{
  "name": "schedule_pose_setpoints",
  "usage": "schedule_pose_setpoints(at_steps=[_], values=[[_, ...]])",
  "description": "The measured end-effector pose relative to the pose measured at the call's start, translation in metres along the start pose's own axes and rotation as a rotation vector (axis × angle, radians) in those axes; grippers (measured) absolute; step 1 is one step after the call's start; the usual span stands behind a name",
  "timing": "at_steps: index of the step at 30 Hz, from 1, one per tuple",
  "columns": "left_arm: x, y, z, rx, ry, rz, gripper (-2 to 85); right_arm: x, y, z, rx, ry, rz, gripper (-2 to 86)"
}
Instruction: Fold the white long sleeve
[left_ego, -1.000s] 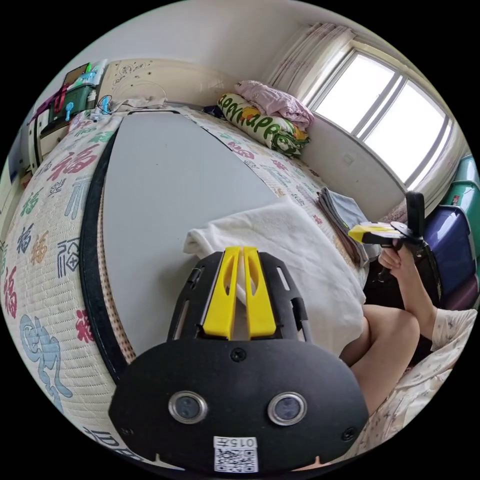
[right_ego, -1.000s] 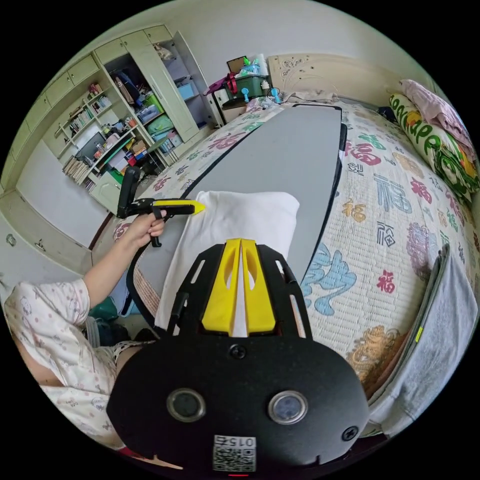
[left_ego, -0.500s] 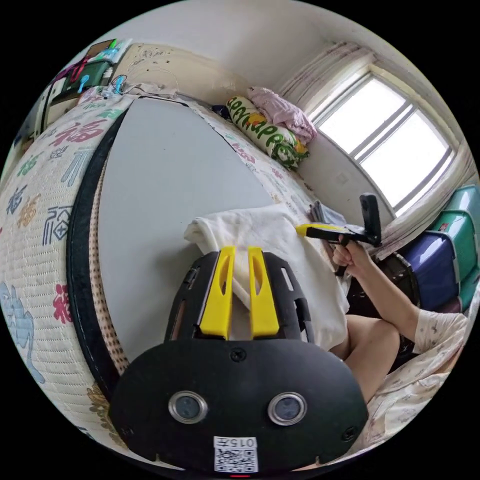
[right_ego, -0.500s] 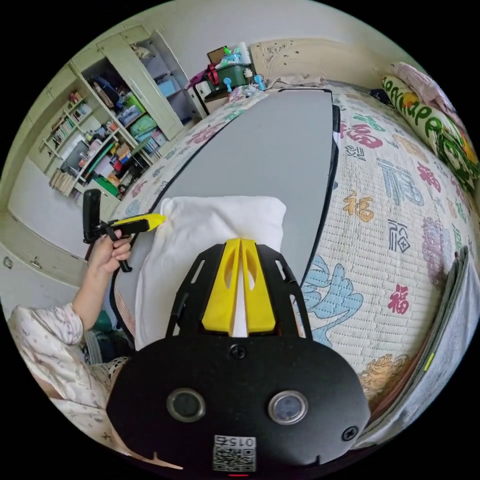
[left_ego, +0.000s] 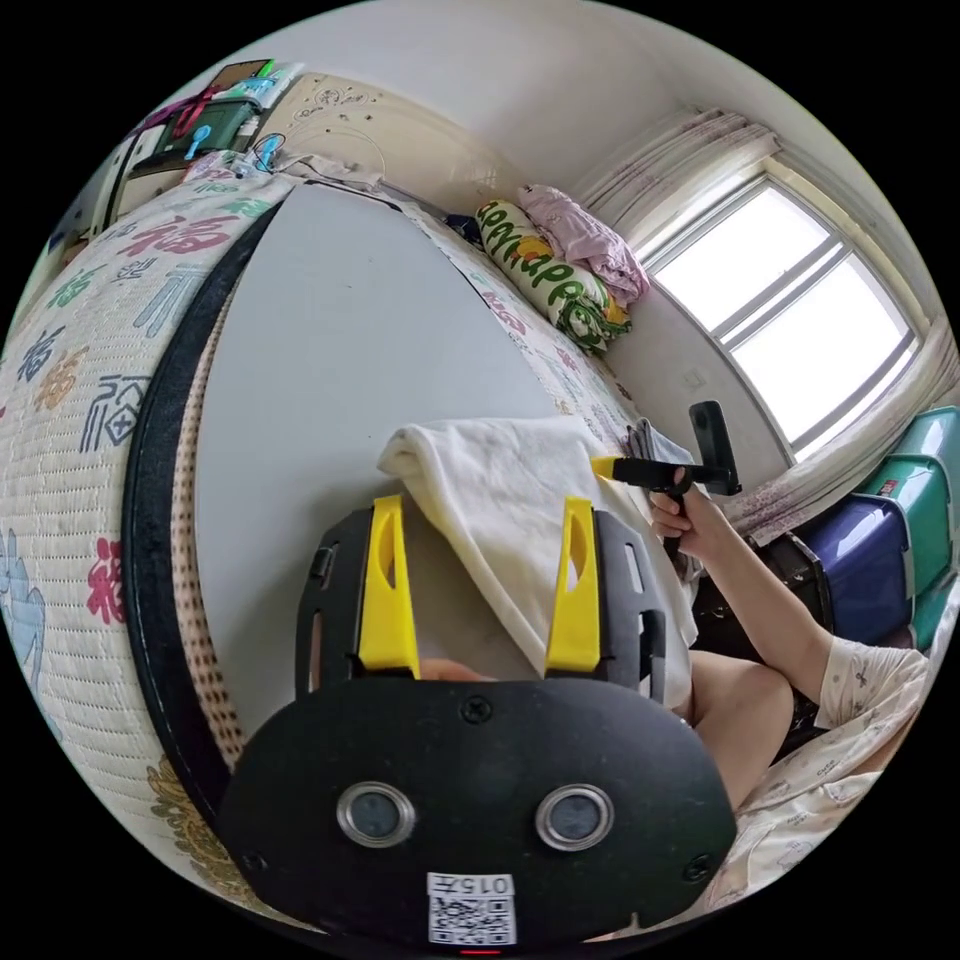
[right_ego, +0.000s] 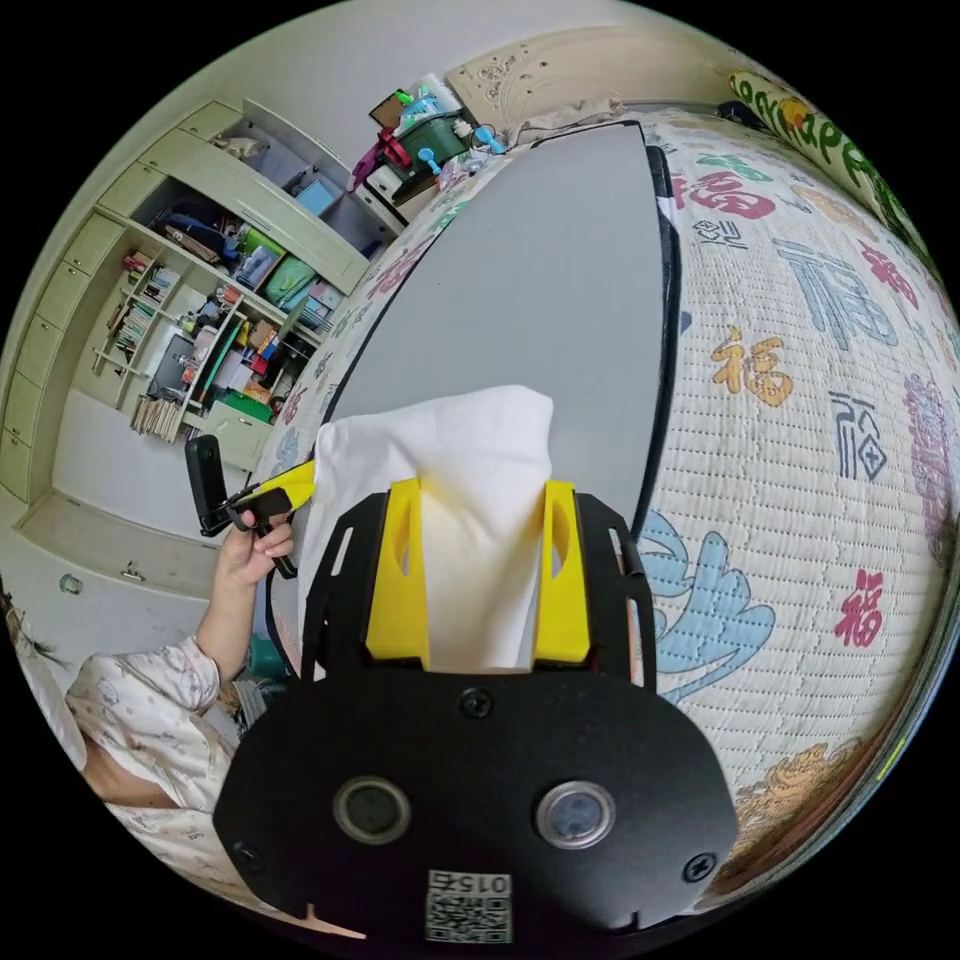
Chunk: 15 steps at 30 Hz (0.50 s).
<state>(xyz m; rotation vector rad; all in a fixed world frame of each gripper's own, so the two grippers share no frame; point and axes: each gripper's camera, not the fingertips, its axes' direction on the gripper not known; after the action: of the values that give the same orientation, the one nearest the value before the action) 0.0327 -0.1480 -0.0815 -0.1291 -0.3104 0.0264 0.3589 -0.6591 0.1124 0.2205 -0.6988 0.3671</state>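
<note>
The white long sleeve lies folded into a thick bundle on the grey board, its near end hanging over the board's edge toward the person. My left gripper is open, jaws wide apart, one on each side of the garment's near left part. In the right gripper view, the white long sleeve sits between the spread jaws of my open right gripper. The right gripper also appears held in a hand at the garment's far side. The left gripper is at the garment's left edge.
The grey board rests on a bed mat printed with coloured characters. A rolled green-lettered quilt and pink cloth lie near the window. Storage boxes stand beside the person's leg. Cluttered shelves line the wall.
Both grippers have gone from shut on the white garment to open, letting it go. The bundle now rests on the board. Both cameras tilted slightly.
</note>
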Motion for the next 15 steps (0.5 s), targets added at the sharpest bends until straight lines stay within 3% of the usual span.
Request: schedule_pose_setpoints(at_steps=[7,11,15], values=[[-0.008,0.022,-0.008,0.034,0.026,-0.097,14.4,0.073,0.026,-0.045,0.027,-0.112,0.094,13.4],[-0.012,0.041,-0.007,0.010,0.135,-0.185,10.5,0.111,0.067,-0.077,0.070,-0.131,0.087,11.9],[0.035,0.074,-0.044,0.157,0.232,-0.092,8.5,0.147,0.132,-0.134,0.176,-0.203,0.050,11.1]])
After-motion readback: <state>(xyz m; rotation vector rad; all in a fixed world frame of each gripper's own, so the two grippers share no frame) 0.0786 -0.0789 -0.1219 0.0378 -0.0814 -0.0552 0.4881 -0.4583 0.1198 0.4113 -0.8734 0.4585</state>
